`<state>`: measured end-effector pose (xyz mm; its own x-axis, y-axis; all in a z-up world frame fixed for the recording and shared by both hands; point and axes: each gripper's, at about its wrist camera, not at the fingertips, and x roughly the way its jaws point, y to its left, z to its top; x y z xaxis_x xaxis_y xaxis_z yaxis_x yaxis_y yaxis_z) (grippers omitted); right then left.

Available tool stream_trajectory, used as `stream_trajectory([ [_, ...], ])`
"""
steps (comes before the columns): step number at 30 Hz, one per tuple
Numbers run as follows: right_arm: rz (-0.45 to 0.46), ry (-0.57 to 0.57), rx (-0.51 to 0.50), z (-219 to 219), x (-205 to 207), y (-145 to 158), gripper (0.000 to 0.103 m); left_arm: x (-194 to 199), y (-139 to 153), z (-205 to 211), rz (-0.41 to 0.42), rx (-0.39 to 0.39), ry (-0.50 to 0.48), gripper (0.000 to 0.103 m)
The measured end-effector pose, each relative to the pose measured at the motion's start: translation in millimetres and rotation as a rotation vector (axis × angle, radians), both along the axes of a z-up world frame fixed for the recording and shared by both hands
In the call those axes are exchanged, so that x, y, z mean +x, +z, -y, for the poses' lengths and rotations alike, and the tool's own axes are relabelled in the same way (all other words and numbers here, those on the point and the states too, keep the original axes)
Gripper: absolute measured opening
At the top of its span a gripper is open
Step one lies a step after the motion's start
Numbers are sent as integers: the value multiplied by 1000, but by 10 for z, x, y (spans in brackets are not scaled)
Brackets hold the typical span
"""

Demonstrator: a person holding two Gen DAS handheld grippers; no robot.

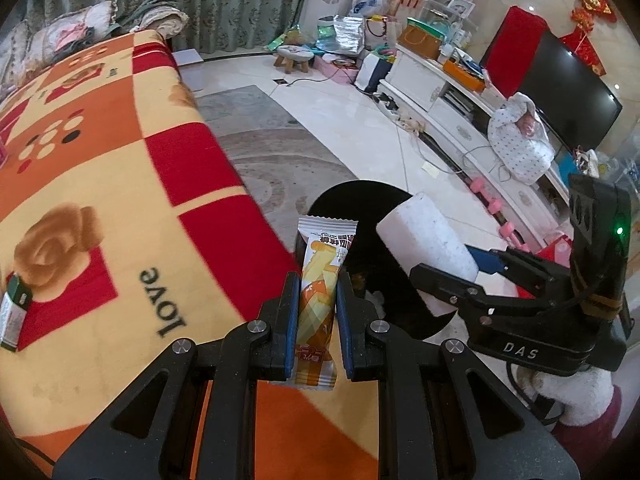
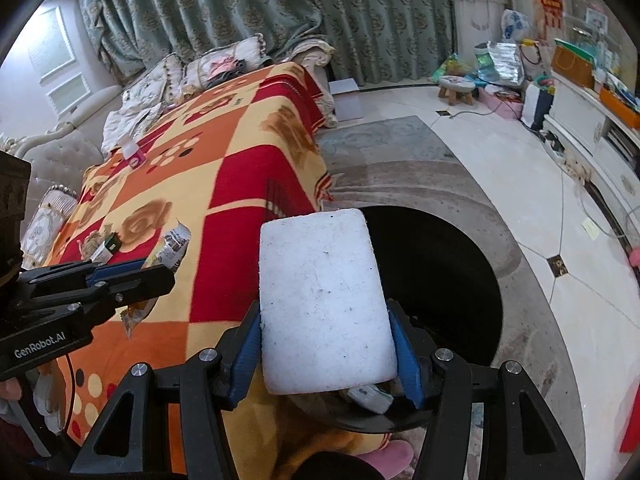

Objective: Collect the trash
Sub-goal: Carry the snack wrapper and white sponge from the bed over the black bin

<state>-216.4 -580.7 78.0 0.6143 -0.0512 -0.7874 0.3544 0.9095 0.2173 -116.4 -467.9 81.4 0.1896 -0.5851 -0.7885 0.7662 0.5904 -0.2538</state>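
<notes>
My left gripper (image 1: pixel 317 294) is shut on an orange and white snack wrapper (image 1: pixel 320 280), held upright at the blanket's edge near the black trash bin (image 1: pixel 352 208). My right gripper (image 2: pixel 326 344) is shut on a white foam block (image 2: pixel 324 300) and holds it over the bin (image 2: pixel 440 280). The right gripper with the block (image 1: pixel 428 244) also shows in the left wrist view. In the right wrist view the left gripper (image 2: pixel 154 270) is at the left with the wrapper (image 2: pixel 174 246). A small green and white box (image 1: pixel 14 312) lies on the blanket; it also shows in the right wrist view (image 2: pixel 106 250).
The orange, red and yellow blanket (image 1: pixel 100 160) covers a table. A pink and white item (image 2: pixel 132 152) lies far on it. A sofa with cushions (image 2: pixel 60 152) stands behind. A white TV cabinet (image 1: pixel 460 108) and clutter line the far wall. A rug surrounds the bin.
</notes>
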Motion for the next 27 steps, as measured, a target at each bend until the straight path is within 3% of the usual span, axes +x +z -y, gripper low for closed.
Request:
stream_trajectory([
  [27,-33,-73,32,327,-184,-165,57,3,-126,485,-72,-9,-36,15],
])
